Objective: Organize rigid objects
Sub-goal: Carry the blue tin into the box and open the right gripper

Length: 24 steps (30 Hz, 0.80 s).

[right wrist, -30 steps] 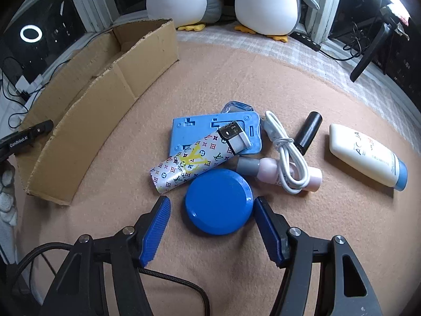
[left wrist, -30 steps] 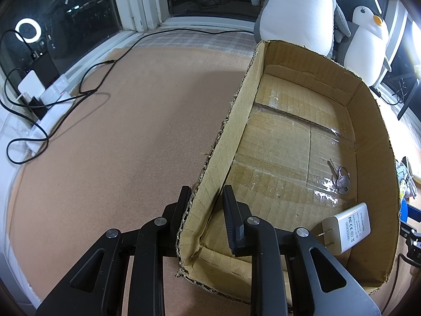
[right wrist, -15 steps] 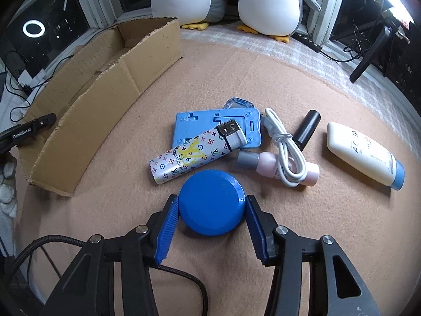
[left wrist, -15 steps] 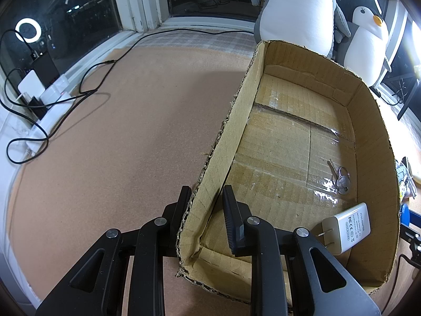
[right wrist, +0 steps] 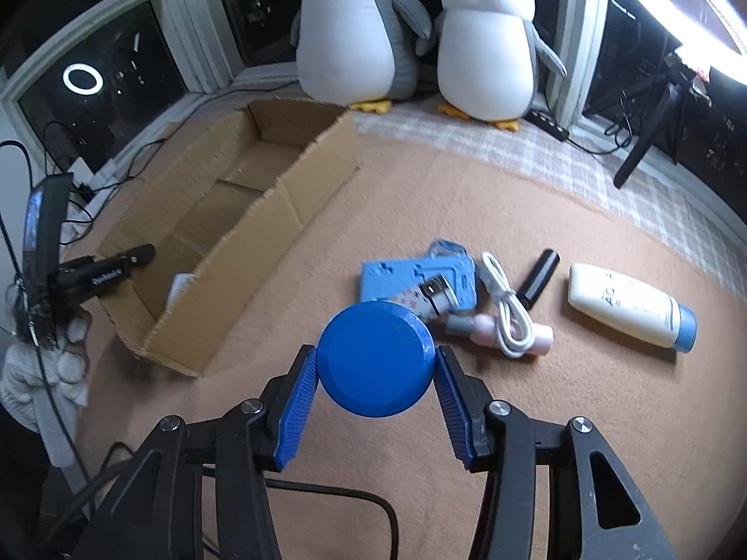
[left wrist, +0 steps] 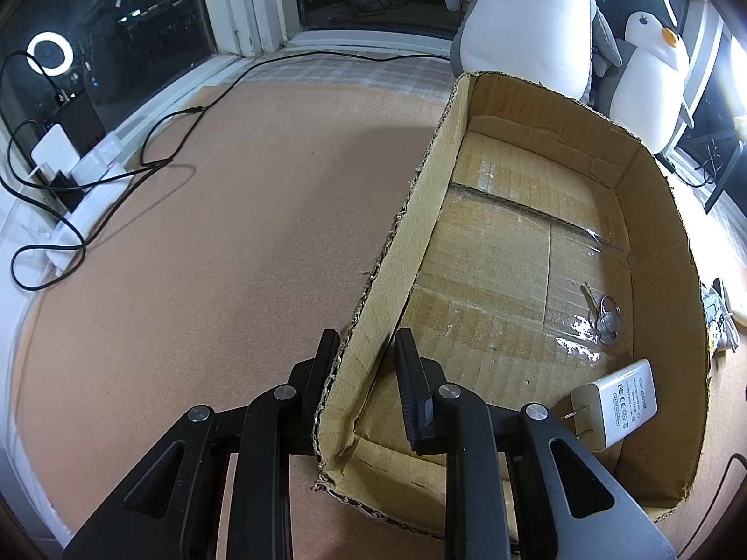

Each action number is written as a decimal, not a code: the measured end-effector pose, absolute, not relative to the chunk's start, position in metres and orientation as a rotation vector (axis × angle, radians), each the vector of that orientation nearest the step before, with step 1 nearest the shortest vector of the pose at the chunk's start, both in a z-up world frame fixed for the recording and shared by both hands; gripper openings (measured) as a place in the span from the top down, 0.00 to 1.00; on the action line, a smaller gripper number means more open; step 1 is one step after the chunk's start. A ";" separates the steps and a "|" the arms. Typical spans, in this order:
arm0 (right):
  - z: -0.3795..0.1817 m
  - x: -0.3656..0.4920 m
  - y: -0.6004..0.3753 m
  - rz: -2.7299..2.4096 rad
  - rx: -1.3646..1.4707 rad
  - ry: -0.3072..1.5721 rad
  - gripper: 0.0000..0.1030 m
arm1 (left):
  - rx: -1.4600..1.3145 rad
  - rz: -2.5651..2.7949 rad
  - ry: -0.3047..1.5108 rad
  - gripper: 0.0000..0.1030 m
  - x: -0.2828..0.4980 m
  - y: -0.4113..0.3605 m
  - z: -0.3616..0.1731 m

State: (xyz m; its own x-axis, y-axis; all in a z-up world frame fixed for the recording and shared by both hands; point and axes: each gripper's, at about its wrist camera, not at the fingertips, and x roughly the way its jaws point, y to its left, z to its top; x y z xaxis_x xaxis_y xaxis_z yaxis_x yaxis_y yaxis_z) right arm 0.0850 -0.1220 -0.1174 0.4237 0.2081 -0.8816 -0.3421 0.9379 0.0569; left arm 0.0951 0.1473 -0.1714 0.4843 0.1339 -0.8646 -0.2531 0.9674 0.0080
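My right gripper (right wrist: 376,364) is shut on a round blue lid (right wrist: 376,359) and holds it lifted above the tan mat. Behind it lie a blue plastic plate (right wrist: 415,277), a patterned tube (right wrist: 427,296), a white cable (right wrist: 506,308), a pink bottle (right wrist: 490,329), a black tube (right wrist: 539,275) and a white lotion bottle (right wrist: 630,305). My left gripper (left wrist: 366,350) straddles the near left wall of the open cardboard box (left wrist: 406,242), one finger outside, one inside. The box holds a white charger (left wrist: 616,401) and keys (left wrist: 607,317). The box also shows in the right wrist view (right wrist: 261,233).
Two plush penguins (right wrist: 420,32) stand at the back by the windows. Black cables (left wrist: 154,158) and a power strip (left wrist: 84,182) lie along the left edge. A tripod leg (right wrist: 649,140) stands at the back right.
My right gripper moved forward around the blue lid, closed on it and lifted it off the mat. The left gripper and box have not moved.
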 end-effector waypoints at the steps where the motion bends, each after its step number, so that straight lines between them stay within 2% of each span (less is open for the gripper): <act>1: -0.115 0.085 -0.119 0.352 -0.139 1.075 0.55 | -0.127 0.236 1.039 0.79 0.095 0.148 -0.171; 24: -0.092 0.118 -0.017 0.513 -0.171 0.987 0.55 | -0.128 0.236 1.038 0.79 0.095 0.147 -0.172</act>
